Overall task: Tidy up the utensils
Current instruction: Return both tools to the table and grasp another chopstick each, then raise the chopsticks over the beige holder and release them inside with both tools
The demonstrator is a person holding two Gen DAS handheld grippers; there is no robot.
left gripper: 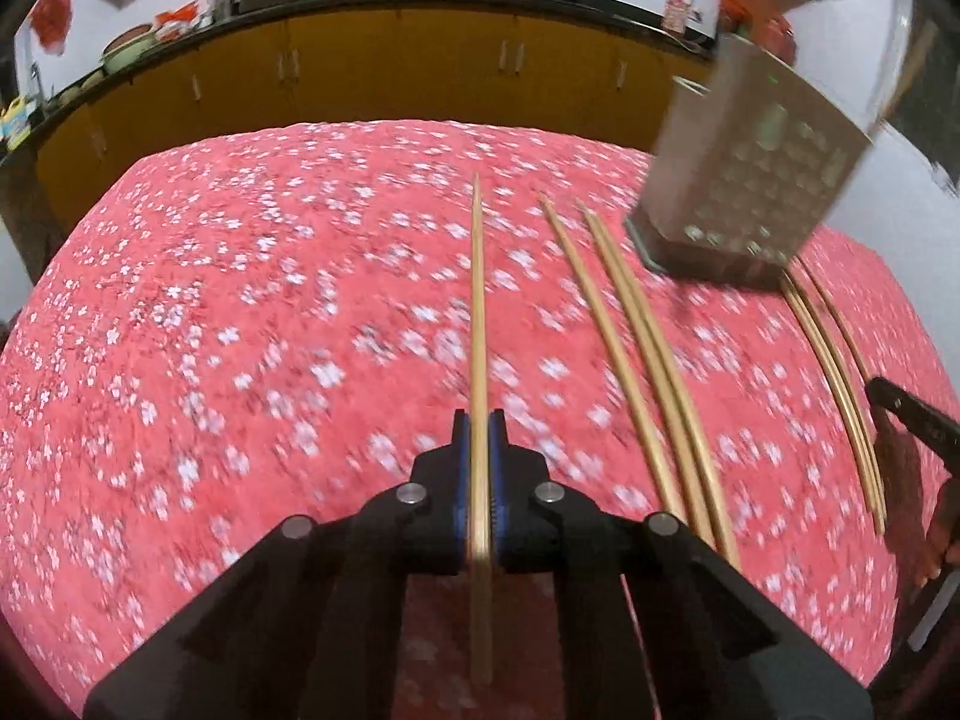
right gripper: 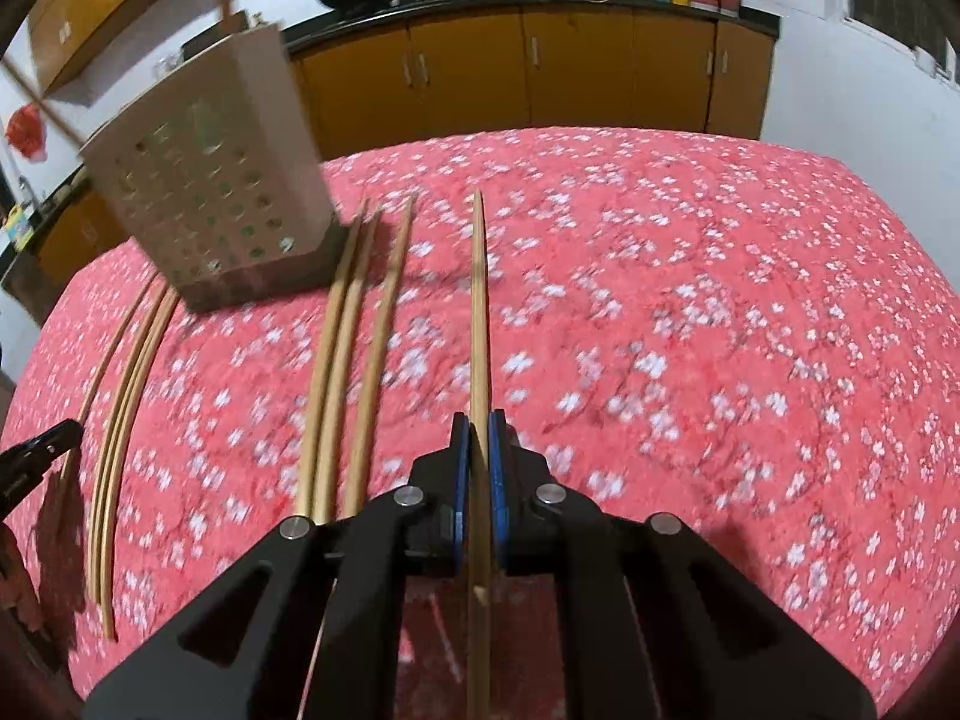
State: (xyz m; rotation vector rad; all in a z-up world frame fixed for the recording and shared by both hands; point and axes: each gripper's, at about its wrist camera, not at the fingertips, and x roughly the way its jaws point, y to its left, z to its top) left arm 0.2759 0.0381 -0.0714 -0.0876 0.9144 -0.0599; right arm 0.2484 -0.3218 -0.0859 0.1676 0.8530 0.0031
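My left gripper [left gripper: 479,420] is shut on a wooden chopstick [left gripper: 477,300] that points forward over the table. My right gripper [right gripper: 478,423] is shut on another chopstick [right gripper: 478,300] the same way. A perforated metal utensil holder [left gripper: 750,174] stands at the far right in the left wrist view and at the far left in the right wrist view [right gripper: 210,180], with chopsticks sticking out of its top. Several loose chopsticks [left gripper: 636,348] lie on the cloth between the grippers; they also show in the right wrist view [right gripper: 348,360]. Another group [left gripper: 834,360] lies in front of the holder.
The table carries a red flowered cloth [left gripper: 240,330]. Yellow cabinets [left gripper: 390,66] with a dark counter holding woks and bottles run behind it. The other gripper's black edge [left gripper: 912,414] shows at the right of the left wrist view.
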